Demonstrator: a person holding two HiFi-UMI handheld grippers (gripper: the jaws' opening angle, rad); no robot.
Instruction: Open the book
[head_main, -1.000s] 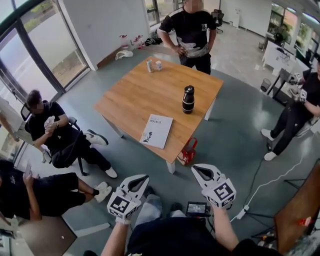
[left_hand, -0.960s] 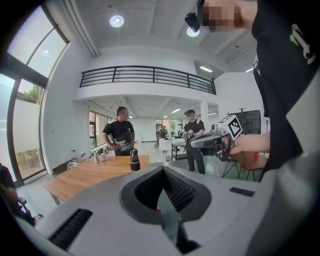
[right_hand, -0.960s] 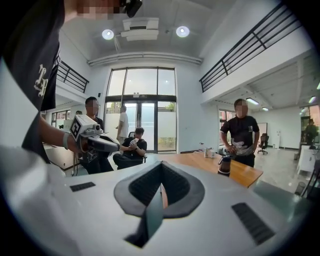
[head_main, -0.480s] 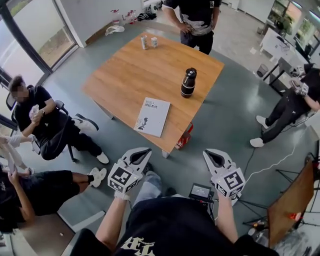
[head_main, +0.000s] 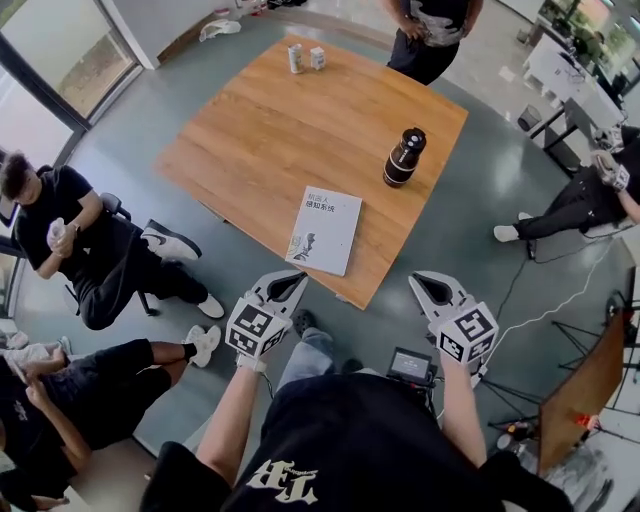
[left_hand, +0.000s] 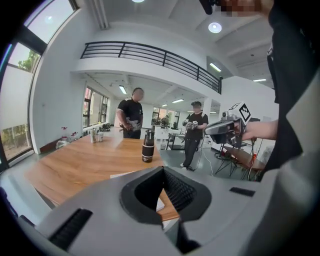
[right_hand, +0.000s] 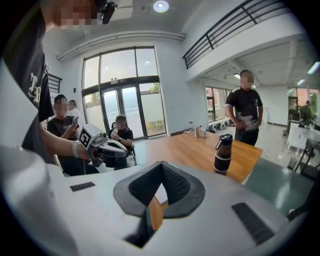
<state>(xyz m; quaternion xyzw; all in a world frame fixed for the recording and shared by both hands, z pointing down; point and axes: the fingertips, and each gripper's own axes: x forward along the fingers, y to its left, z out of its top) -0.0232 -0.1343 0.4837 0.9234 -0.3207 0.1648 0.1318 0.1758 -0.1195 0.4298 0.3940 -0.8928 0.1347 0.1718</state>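
A closed book (head_main: 325, 230) with a white cover lies flat on the wooden table (head_main: 270, 130), close to its near edge. In the left gripper view only a pale strip of the book (left_hand: 125, 174) shows past the jaws. My left gripper (head_main: 292, 281) hangs shut and empty over the floor, just short of the table edge and slightly left of the book. To the book's right, my right gripper (head_main: 421, 281) is also shut and empty, off the table's near corner. Neither touches the book. Each gripper view shows its own jaws closed on nothing, the left gripper (left_hand: 162, 170) and the right gripper (right_hand: 161, 165).
A black bottle (head_main: 404, 158) stands upright behind the book, toward the right. Two small cans (head_main: 296, 58) sit at the table's far edge. A person (head_main: 435, 25) stands beyond the table, people sit on chairs at left (head_main: 70, 235), and another sits at right (head_main: 590, 200).
The view has moved closer to the table, so the book now sits nearer to both grippers. Both grippers stay shut and empty.
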